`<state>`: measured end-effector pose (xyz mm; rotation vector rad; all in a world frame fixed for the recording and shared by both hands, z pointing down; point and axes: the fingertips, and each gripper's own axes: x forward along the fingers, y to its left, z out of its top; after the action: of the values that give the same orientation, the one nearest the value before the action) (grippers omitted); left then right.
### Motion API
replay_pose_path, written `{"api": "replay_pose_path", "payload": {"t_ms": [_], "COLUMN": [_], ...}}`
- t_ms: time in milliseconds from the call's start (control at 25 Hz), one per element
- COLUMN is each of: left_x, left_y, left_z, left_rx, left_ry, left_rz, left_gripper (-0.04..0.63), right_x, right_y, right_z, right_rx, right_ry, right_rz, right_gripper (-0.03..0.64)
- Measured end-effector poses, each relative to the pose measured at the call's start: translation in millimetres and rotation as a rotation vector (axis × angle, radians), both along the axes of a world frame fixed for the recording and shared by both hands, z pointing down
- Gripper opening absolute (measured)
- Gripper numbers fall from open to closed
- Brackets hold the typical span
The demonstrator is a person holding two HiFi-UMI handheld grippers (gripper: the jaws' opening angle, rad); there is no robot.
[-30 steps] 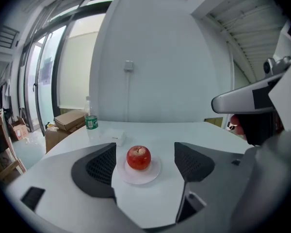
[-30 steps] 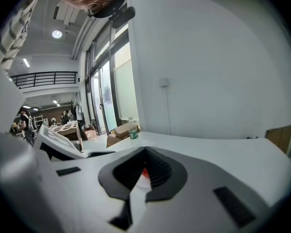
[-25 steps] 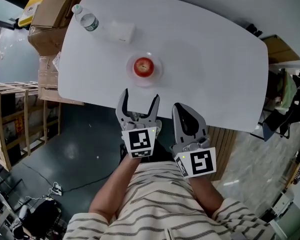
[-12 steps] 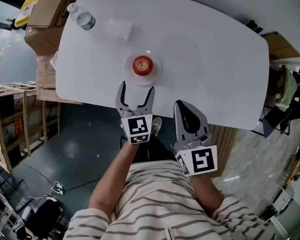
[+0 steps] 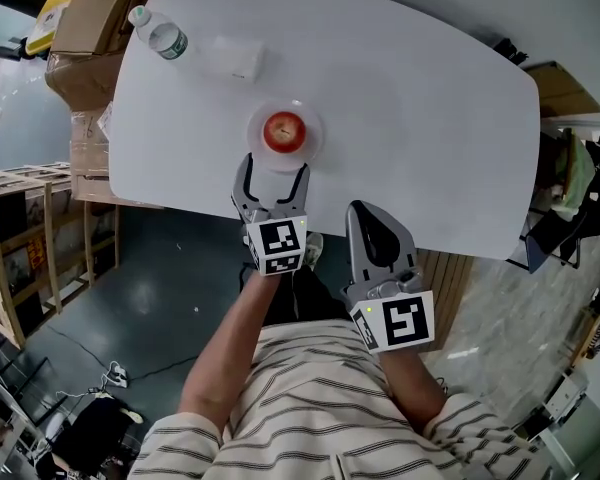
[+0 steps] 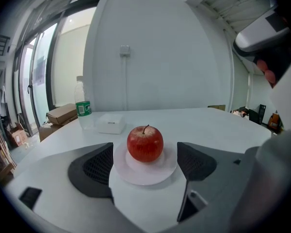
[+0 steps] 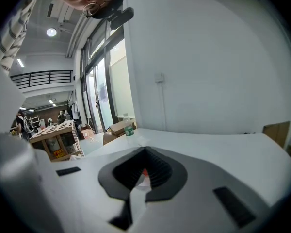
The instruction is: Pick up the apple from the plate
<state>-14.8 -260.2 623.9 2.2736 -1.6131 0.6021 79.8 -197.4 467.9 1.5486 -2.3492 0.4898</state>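
A red apple (image 5: 284, 130) sits upright on a small white plate (image 5: 311, 138) near the front edge of the white table (image 5: 430, 118). My left gripper (image 5: 271, 177) is open just short of the plate, its jaws spread toward it. In the left gripper view the apple (image 6: 145, 143) and plate (image 6: 144, 169) lie ahead between the two dark pads (image 6: 94, 167), untouched. My right gripper (image 5: 376, 228) is shut and empty, held over the table's front edge to the right. A sliver of the apple (image 7: 144, 172) shows past its closed jaws.
A plastic water bottle (image 5: 158, 34) and a small white box (image 5: 235, 60) stand at the table's far left. Cardboard boxes (image 5: 100, 18) and wooden crates (image 5: 20, 238) are stacked on the floor left of the table. A power socket (image 6: 124, 49) is on the white wall behind.
My left gripper has moved forward toward the plate, its open jaws now at the plate's near rim. The right gripper has stayed where it was.
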Motion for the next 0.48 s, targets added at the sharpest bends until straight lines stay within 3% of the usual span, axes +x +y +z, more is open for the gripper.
{"api": "replay_pose_path", "payload": {"t_ms": [480], "left_x": [7.1], "left_y": [-23.8], "left_z": [17.1], "left_rx": [-0.021], "left_ry": [-0.002], "left_rz": [-0.004], "left_gripper": [0.393], "right_x": [9.3], "right_y": [-9.5], "right_z": [2.1], "right_rx": [-0.003], "right_ry": [0.005], "right_rz": [0.020], "right_gripper": [0.011]}}
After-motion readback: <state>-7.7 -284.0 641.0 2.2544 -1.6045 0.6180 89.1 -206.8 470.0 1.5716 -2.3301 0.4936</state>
